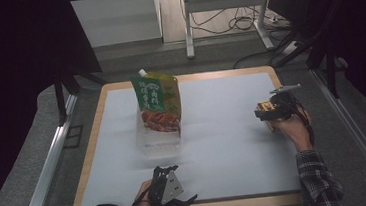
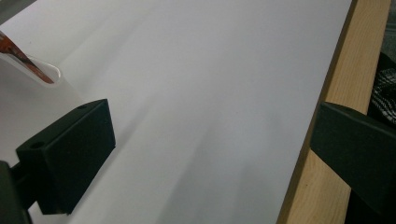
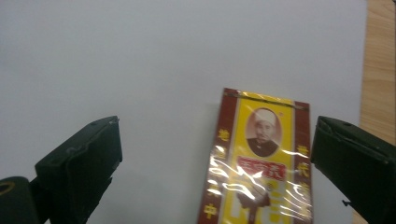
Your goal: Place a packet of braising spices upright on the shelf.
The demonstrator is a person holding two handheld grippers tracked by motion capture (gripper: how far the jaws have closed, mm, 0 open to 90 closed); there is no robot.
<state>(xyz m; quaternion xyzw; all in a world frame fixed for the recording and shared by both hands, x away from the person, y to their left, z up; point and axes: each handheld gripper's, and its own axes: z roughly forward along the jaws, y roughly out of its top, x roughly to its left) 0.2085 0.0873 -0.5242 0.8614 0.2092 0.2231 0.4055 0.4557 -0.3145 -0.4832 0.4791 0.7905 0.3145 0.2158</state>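
Note:
A green spouted pouch [image 1: 157, 101] with a red food picture stands upright in a clear plastic tub [image 1: 155, 141] at the table's middle. A yellow and dark red packet [image 3: 259, 158] with a portrait on it lies flat on the white sheet, between the jaws of my right gripper [image 3: 217, 144] and closer to its right jaw. That gripper [image 1: 277, 105] is open near the table's right edge, with the packet [image 1: 264, 110] just beside it. My left gripper [image 1: 174, 185] is open and holds nothing, low over the front edge. Its jaws [image 2: 212, 135] span bare sheet and wood rim.
The white sheet [image 1: 223, 129] covers most of a wooden tabletop [image 1: 91, 141]. A corner of the tub [image 2: 46, 72] shows far left in the left gripper view. Metal rails run along both sides, and a desk frame with cables stands behind.

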